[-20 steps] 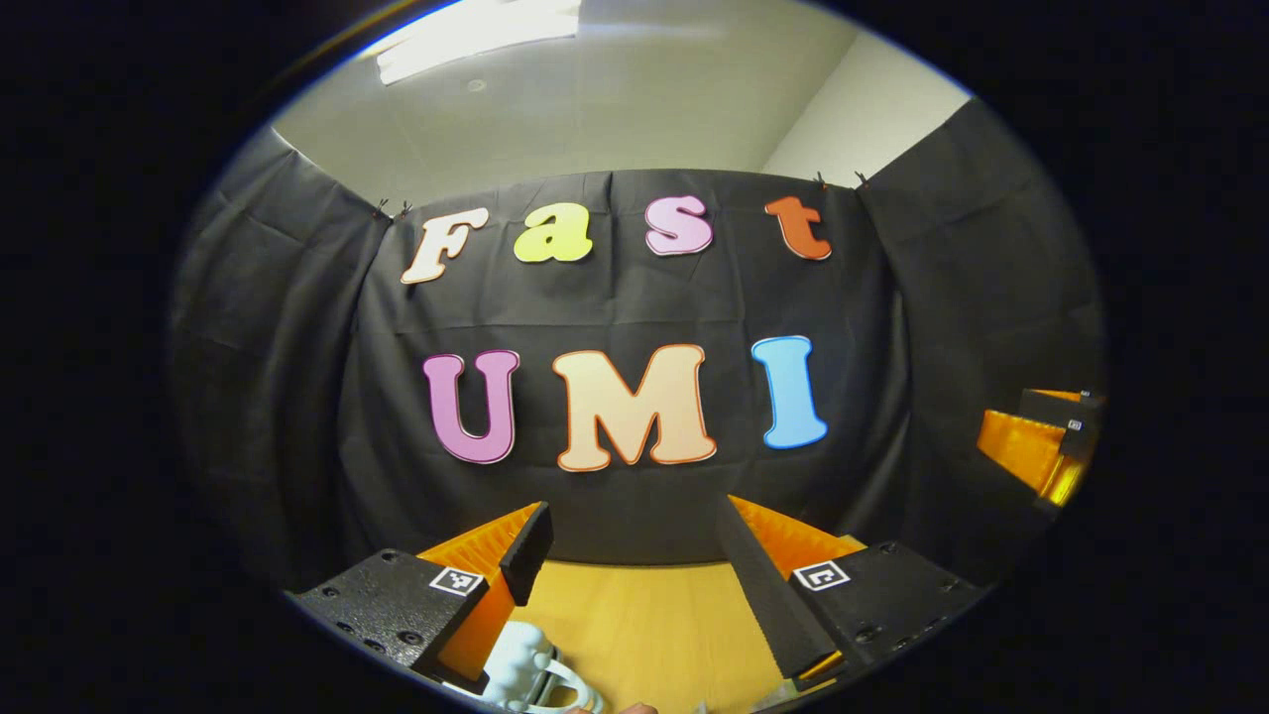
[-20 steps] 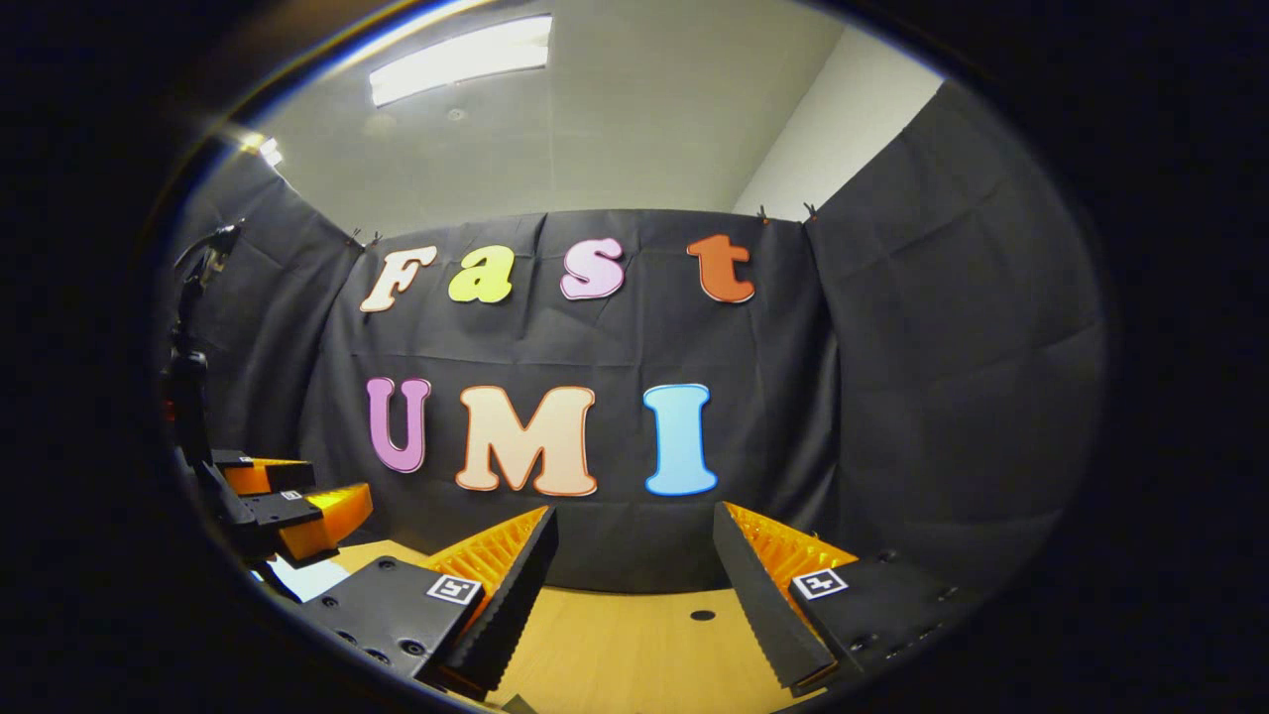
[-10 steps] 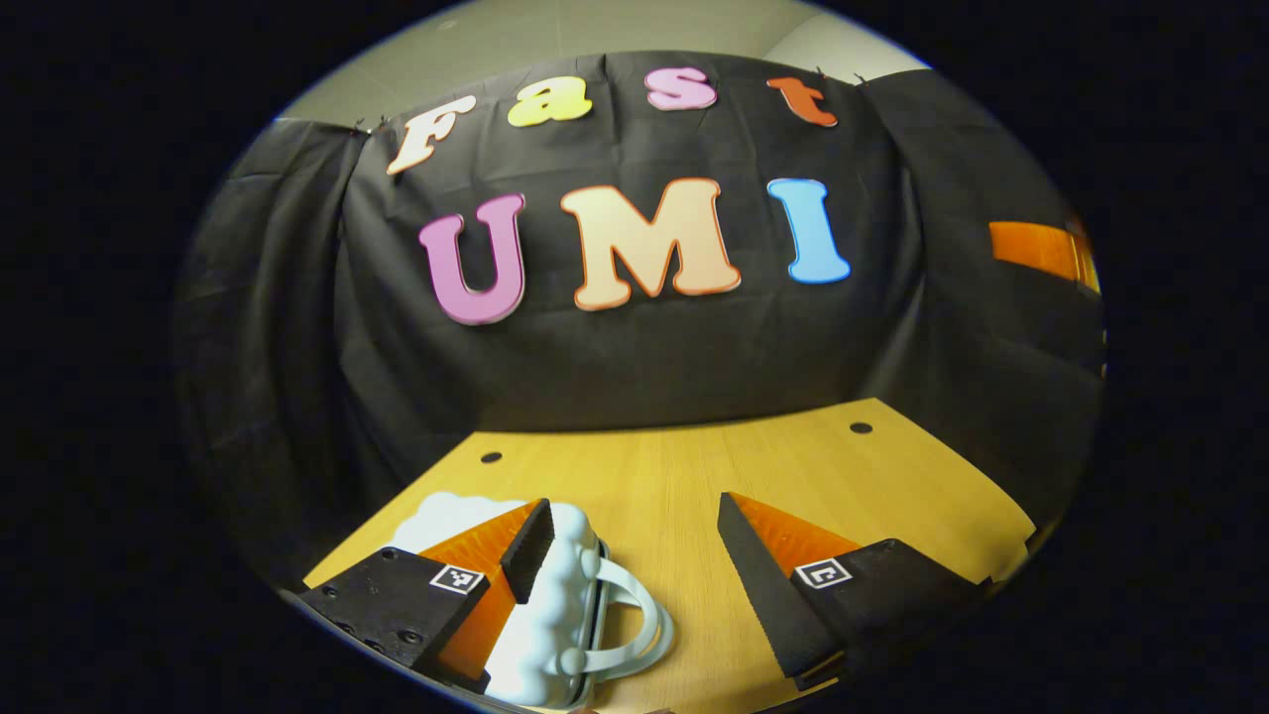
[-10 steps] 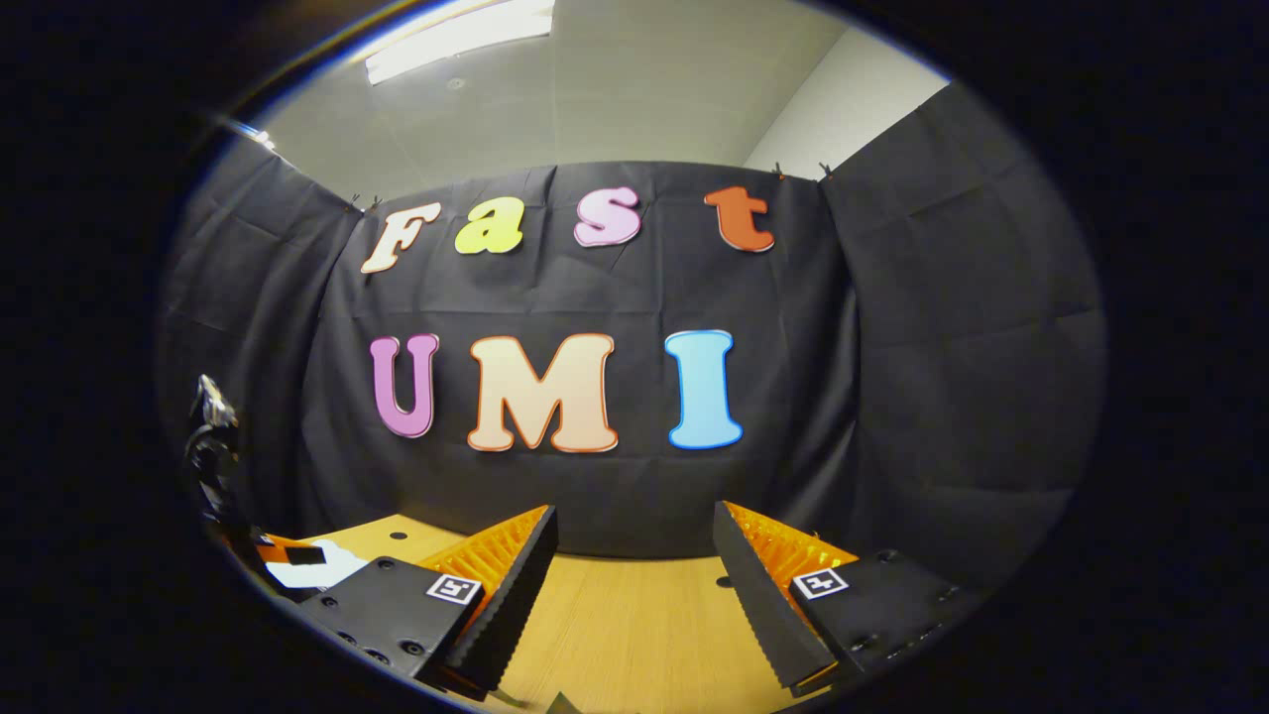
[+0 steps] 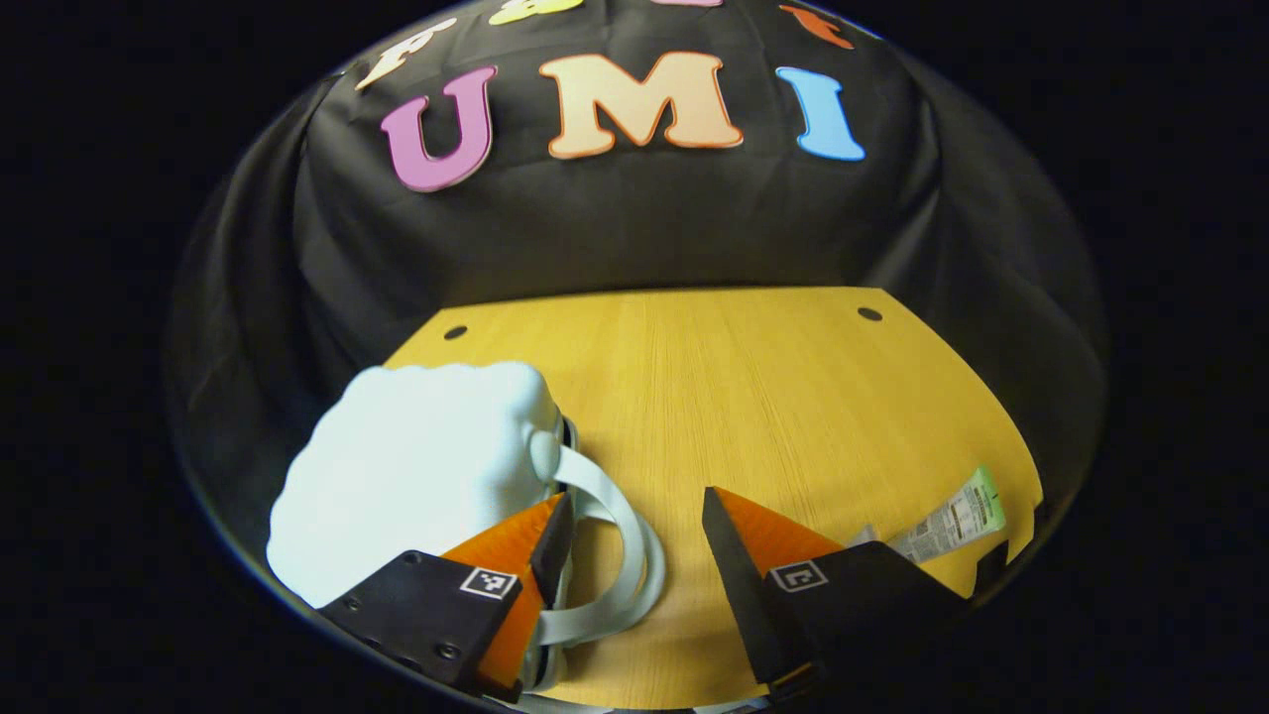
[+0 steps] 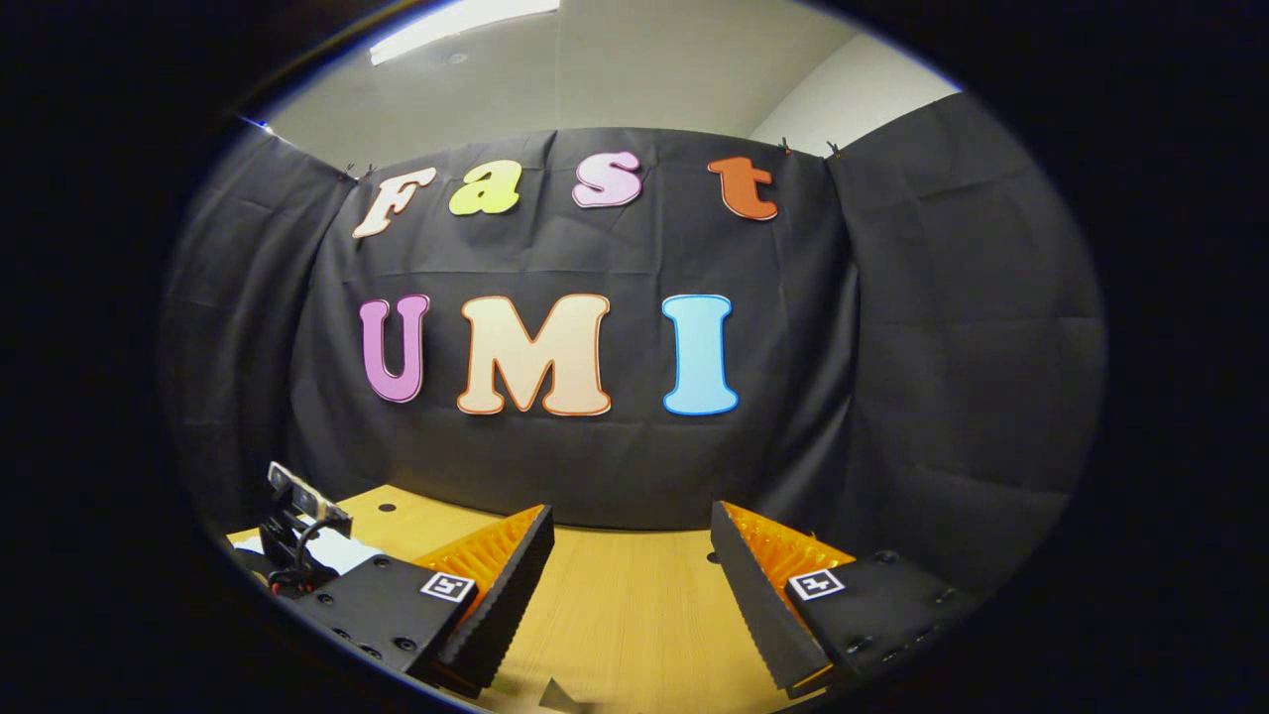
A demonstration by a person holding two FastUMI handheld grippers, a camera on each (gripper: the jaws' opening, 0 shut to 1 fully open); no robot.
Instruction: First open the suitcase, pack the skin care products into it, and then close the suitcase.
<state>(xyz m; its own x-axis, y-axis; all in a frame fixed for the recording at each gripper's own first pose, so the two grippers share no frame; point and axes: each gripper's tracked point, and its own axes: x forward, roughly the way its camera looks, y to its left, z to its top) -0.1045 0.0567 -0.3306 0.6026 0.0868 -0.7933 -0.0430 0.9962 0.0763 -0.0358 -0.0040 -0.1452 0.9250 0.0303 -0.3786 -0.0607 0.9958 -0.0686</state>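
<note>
Left gripper view is looking down on the wooden table, where the left gripper is hovering with its fingers spread wide and holding nothing. A small white suitcase with a bumpy shell is lying closed on the table at the left, and its looped handle is curving out toward the gap between the fingers. The left finger is sitting over the suitcase's edge by the handle, though I cannot tell whether it is touching. A skin care tube is lying flat near the table's right edge, well apart from the suitcase and partly hidden behind the right finger.

Right gripper view is facing the black cloth wall from low over the table. The right gripper is also spreading its fingers, with nothing between them. At the far left, the other gripper's rig is showing above a patch of white; that patch is too small to identify.
</note>
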